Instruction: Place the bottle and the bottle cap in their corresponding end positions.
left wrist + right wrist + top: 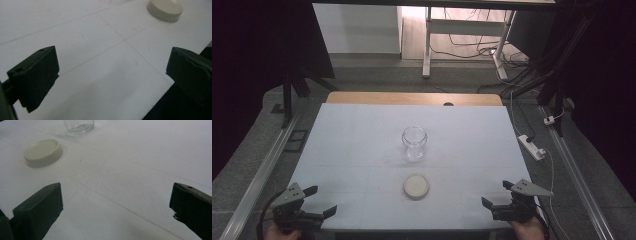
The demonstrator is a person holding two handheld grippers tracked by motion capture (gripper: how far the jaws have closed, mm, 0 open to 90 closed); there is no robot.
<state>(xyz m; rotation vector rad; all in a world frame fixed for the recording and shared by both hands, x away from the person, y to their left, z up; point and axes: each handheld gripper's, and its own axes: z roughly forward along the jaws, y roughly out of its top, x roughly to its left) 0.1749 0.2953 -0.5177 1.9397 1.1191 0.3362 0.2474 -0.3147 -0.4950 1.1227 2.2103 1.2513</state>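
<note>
Clear glass and cream plastic are the two things in play: an open jar (pixel 414 142) stands upright near the middle of the white tabletop (pixel 352 130), and its lid (pixel 416 186) lies flat a little nearer the person, apart from the jar and roughly in line with it.

Both tools wait at the near edge. The left claw (pixel 323 201) sits at the near left corner with its jaws wide apart and nothing between them; the right claw (pixel 497 194) sits at the near right corner, likewise spread and empty. Each is well apart from the lid and from the jar.

By my reading, the work has not begun, and it is most likely closing the jar. The next move would call for one claw to travel inward and close across the lid's low rim, while the other steadies the jar's body so it does not slide or tip.

No brand, label or writing can be read on the jar or lid; the glass is too small and blurred to rule out faint embossing. Thin ruled lines cross the tabletop cover.
</note>
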